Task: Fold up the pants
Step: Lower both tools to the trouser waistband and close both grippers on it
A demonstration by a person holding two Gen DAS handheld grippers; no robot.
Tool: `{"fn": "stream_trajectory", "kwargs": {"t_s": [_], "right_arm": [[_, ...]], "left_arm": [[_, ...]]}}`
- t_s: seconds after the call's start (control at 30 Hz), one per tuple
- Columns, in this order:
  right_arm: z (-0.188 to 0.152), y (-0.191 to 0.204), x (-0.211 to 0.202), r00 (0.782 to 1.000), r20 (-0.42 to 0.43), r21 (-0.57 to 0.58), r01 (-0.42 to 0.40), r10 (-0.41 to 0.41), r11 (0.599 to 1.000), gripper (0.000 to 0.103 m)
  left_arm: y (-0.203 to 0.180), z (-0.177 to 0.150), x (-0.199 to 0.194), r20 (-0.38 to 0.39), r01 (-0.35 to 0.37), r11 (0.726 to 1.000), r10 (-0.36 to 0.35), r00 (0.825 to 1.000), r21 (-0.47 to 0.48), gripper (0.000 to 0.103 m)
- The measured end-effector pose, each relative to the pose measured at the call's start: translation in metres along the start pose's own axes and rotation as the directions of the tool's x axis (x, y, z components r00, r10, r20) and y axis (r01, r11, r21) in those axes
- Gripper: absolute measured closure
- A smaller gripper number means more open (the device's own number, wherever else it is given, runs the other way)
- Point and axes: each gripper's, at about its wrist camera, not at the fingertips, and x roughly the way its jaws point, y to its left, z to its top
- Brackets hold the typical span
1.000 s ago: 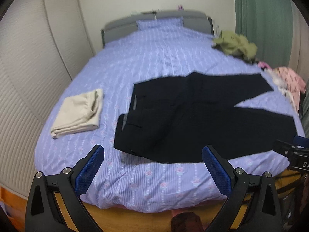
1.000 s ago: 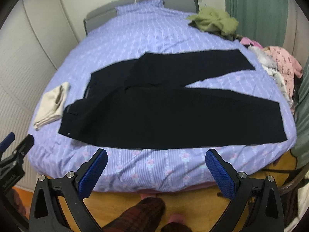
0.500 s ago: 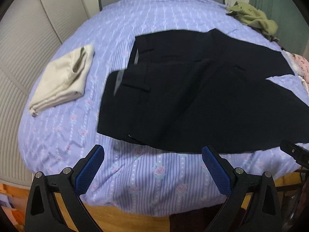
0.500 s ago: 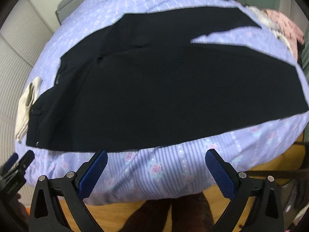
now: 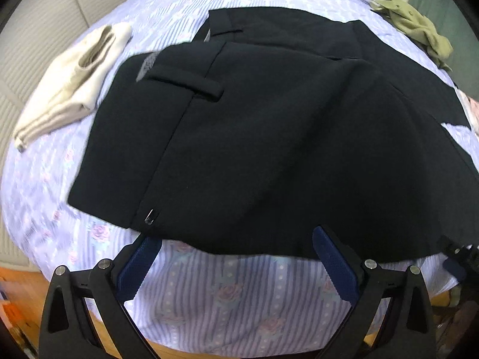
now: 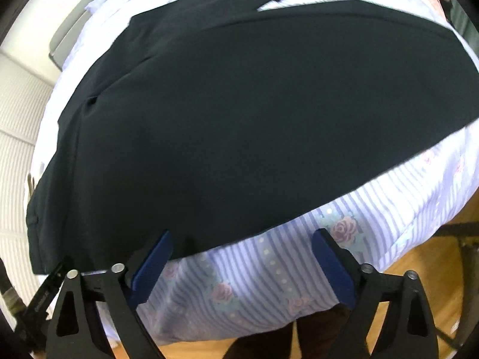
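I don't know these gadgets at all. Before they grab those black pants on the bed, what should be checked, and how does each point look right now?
1. Left gripper open: ok.
2. Right gripper open: ok.
3. Both at the near edge of the black pants, nothing gripped yet: ok.
4. Pants lying flat on the striped bedsheet: ok.
5. Folded beige garment apart from the pants: ok.
6. Far leg ends free of the olive clothes: cannot tell.

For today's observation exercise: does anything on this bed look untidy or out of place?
Yes. An olive garment lies crumpled near the bed's far right corner, unlike the neatly folded cream garment on the left. The black pants lie flat, legs splayed apart, not yet folded.
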Motion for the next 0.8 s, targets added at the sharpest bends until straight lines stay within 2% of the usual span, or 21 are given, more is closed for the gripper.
{"fn": "stream_trajectory", "kwargs": {"t_s": [0.13, 0.2, 0.3, 0.37, 0.4, 0.43, 0.47, 0.53, 0.6, 0.67, 0.8], "right_arm": [[0.006, -0.007, 0.014, 1.0, -0.008, 0.057, -0.027, 0.028, 0.998, 0.01], [0.006, -0.013, 0.018, 1.0, 0.002, 0.08, -0.028, 0.028, 0.996, 0.012], [0.009, -0.022, 0.021, 0.999, 0.002, 0.116, -0.036, 0.036, 0.993, 0.022], [0.011, -0.026, 0.02, 0.999, 0.007, 0.134, -0.038, 0.037, 0.99, 0.037], [0.014, -0.027, 0.017, 0.999, 0.008, 0.136, -0.047, 0.046, 0.99, 0.049], [0.016, -0.028, 0.015, 0.999, 0.01, 0.137, -0.054, 0.053, 0.989, 0.061], [0.019, -0.027, 0.011, 0.998, 0.016, 0.14, -0.056, 0.054, 0.989, 0.066], [0.025, -0.027, 0.001, 0.999, 0.025, 0.147, -0.051, 0.048, 0.988, 0.087], [0.032, -0.024, -0.019, 0.997, 0.054, 0.152, -0.07, 0.062, 0.986, 0.09], [0.045, -0.013, -0.05, 0.992, 0.121, 0.104, -0.055, 0.043, 0.993, 0.092], [0.085, 0.008, -0.108, 0.962, 0.271, 0.045, -0.036, 0.023, 0.998, 0.094]], "left_arm": [[0.003, 0.004, 0.01, -0.034, 0.021, 0.999, -0.023, 0.999, -0.044, 0.006], [0.002, 0.005, 0.011, -0.038, 0.035, 0.998, -0.038, 0.999, -0.056, 0.012], [-0.002, 0.01, 0.007, -0.028, 0.036, 0.998, -0.037, 0.999, -0.045, 0.03], [-0.003, 0.012, 0.0, -0.023, 0.039, 0.999, -0.04, 0.999, -0.034, 0.046], [-0.003, 0.013, -0.005, -0.015, 0.044, 0.999, -0.045, 0.999, -0.027, 0.05], [-0.004, 0.013, -0.011, -0.007, 0.05, 0.999, -0.05, 0.999, -0.013, 0.061], [-0.006, 0.014, -0.017, -0.002, 0.047, 0.999, -0.047, 0.999, 0.008, 0.073], [-0.01, 0.016, -0.027, 0.007, 0.043, 0.998, -0.043, 0.999, 0.049, 0.088], [-0.014, 0.022, -0.044, 0.029, 0.064, 0.995, -0.067, 0.997, 0.078, 0.09], [-0.015, 0.031, -0.061, 0.052, 0.097, 0.992, -0.102, 0.993, 0.08, 0.093], [-0.023, 0.065, -0.098, 0.136, 0.129, 0.988, -0.14, 0.981, 0.083, 0.093]]}}
